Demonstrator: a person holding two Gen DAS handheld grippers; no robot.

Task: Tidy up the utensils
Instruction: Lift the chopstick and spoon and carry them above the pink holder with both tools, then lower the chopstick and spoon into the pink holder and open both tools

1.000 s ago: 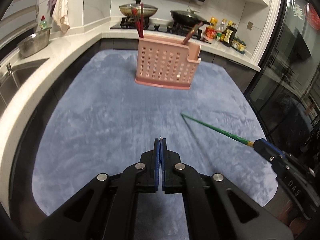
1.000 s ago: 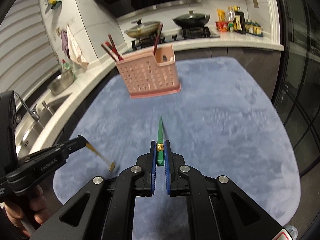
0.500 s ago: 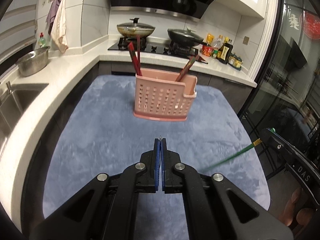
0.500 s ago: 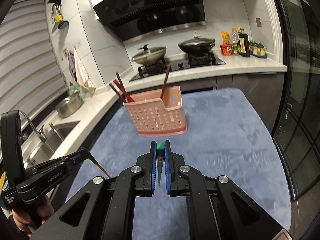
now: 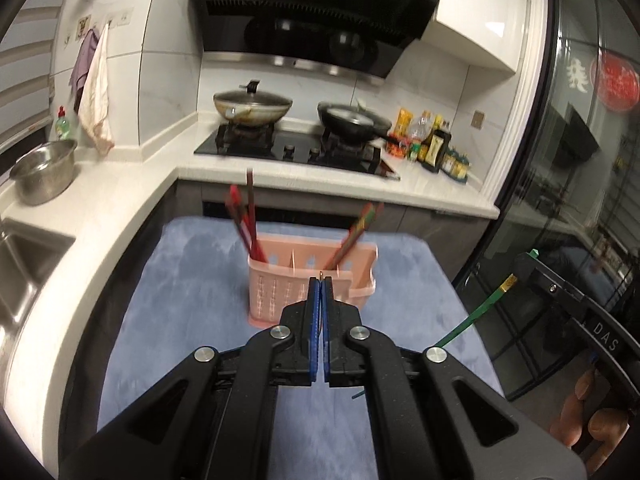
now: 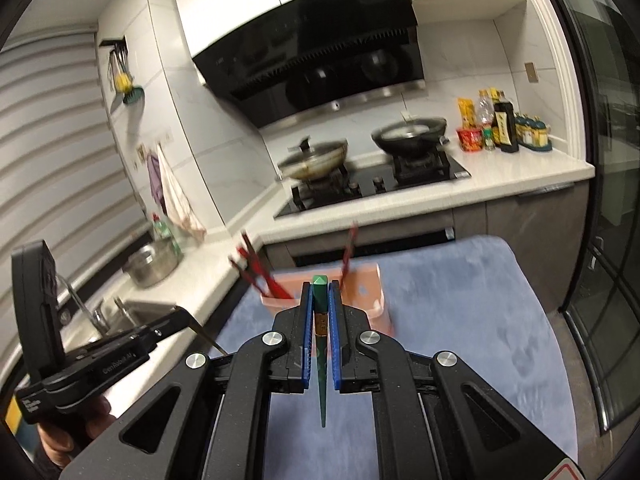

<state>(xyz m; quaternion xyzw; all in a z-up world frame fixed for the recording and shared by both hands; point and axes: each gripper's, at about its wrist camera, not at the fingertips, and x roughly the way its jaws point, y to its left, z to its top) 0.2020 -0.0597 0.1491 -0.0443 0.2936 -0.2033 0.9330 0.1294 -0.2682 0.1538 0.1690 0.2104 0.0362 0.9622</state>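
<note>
**Green chopstick clamped above the pink utensil holder**

Green and tapered, the chopstick (image 6: pixel 320 344) sat pinched between the blue pads of the right gripper (image 6: pixel 320 292), its square butt end poking out past the fingertips and its thin tip pointing back down toward the camera. A gold band ringed it just below the pads. In the left wrist view the same chopstick (image 5: pixel 476 314) slanted down from the right gripper (image 5: pixel 528 266) at the frame's right edge, held in the air over the blue cloth (image 5: pixel 180 288), with the fingers of the person's hand (image 5: pixel 588 420) curled round the handle below.

The left gripper (image 5: pixel 321 278) had its jaws pressed together on something very thin: only a small golden tip showed above the pads. From the right wrist view a slim, gold-brown stick ran down out of the left gripper (image 6: pixel 182 312); what it was could not be told for sure.

Ahead of both grippers stood the pink perforated utensil holder (image 5: pixel 280 292) on the cloth, divided into compartments. Red chopsticks (image 5: pixel 244 220) leaned in its left compartment and another dark red pair (image 5: pixel 356 232) leaned in the right one, both blurred.

Beyond the cloth ran a white counter (image 5: pixel 132 184) with a black gas hob (image 5: pixel 288 148) carrying a lidded wok (image 5: pixel 252 104) and a dark pan (image 5: pixel 352 120). Sauce bottles (image 5: pixel 436 144) clustered to the hob's right, a steel bowl (image 5: pixel 44 172) sat near the sink (image 5: pixel 24 256), and a black range hood (image 5: pixel 312 12) hung above.
</note>
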